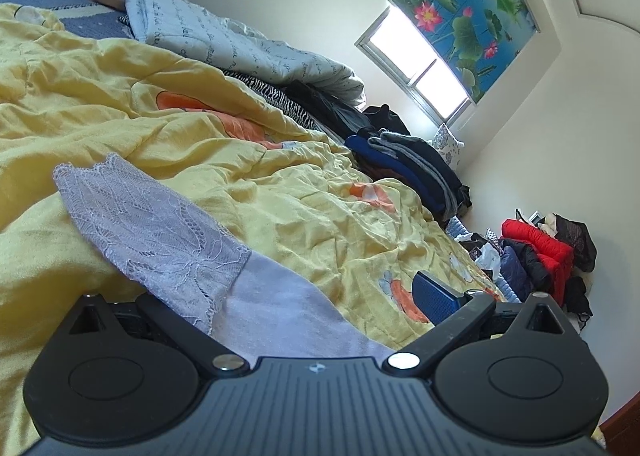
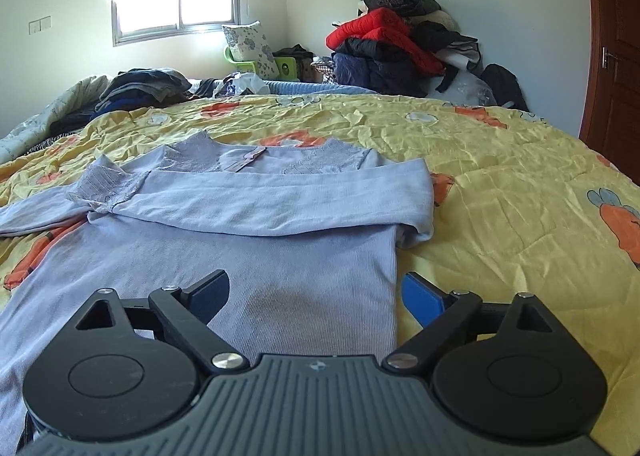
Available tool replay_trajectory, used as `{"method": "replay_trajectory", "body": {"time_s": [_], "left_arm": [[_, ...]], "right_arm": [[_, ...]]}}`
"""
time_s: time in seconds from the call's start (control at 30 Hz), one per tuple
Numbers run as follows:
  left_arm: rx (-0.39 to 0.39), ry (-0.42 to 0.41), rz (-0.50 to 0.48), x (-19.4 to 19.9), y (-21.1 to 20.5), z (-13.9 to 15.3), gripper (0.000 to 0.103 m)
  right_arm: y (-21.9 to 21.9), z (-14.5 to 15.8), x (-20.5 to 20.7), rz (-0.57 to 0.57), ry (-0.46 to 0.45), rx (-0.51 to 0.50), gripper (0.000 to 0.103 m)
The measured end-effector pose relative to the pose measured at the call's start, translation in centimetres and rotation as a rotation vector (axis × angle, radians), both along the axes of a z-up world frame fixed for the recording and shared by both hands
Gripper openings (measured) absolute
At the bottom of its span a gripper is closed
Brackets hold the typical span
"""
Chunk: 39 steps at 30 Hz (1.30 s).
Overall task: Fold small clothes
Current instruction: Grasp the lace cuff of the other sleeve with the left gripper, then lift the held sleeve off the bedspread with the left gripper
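Currently, in the right wrist view, the lilac top (image 2: 256, 256) lies flat on the yellow quilt (image 2: 500, 184), filling the lower left and centre of the frame, neckline toward the window (image 2: 176, 12). One sleeve (image 2: 280, 204) is already folded across the chest; the other trails off to the left edge.

My right gripper (image 2: 316, 296) has its jaws wide apart, nothing between the pads. One finger sits over the body fabric at lower centre, the blue pad (image 2: 424, 298) just beyond the garment's right side edge, over quilt.

In the left wrist view the lace cuff (image 1: 152, 232) and sleeve run diagonally from centre left down under the left gripper (image 1: 280, 296). Only one blue pad (image 1: 436, 296) shows at lower right; the other finger is hidden behind the fabric. The jaws look spread, but I cannot tell whether anything is pinched.

Risks, as I judge them:
- Closing the right jaws here may catch quilt together with the side edge, since the quilt is soft and wrinkled; the fold would then drag bedding.
- Grabbing one layer only would let the back panel slide and skew the fold.
- Pulling with the left hand on the lace could stretch or snag it.
- Any lift may disturb the sleeve already folded.
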<state>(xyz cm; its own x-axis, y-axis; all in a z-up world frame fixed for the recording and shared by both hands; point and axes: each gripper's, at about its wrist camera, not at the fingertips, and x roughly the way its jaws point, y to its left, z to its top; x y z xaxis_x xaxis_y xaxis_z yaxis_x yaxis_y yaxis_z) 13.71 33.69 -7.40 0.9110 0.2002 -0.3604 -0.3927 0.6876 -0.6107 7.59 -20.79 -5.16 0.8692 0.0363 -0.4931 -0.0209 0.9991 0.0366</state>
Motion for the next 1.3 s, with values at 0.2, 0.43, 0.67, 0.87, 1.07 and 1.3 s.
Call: {"method": "replay_trajectory", "body": {"time_s": [0.2,0.43,0.67,0.87,1.07,1.3], "left_arm": [[0.001,-0.009,0.002,0.0,0.0,-0.1,0.103],[0.003,-0.010,-0.010,0.0,0.1,-0.2,0.103],[-0.004,-0.003,0.009,-0.4,0.1,-0.2,0.094],[-0.004,0.042,0.056,-0.6,0.1,-0.1,0.067],[-0.135,0.056,0.089,-1.1,1.6,-1.4,0.011],[-0.111,0.074,0.096,-1.0,1.2,-1.2,0.003]], "right_arm": [[-0.7,-0.4,0.8,-0.004,0.050,0.046,0.093],[-0.4,-0.5,0.8,-0.007,0.051,0.030,0.093],[-0.5,-0.6,0.9,-0.004,0.058,0.024,0.093],[-0.4,-0.6,1.0,-0.005,0.063,0.027,0.093],[-0.5,-0.8,1.3,-0.003,0.076,0.028,0.093],[-0.5,-0.9,1.5,-0.002,0.086,0.029,0.094]]}}
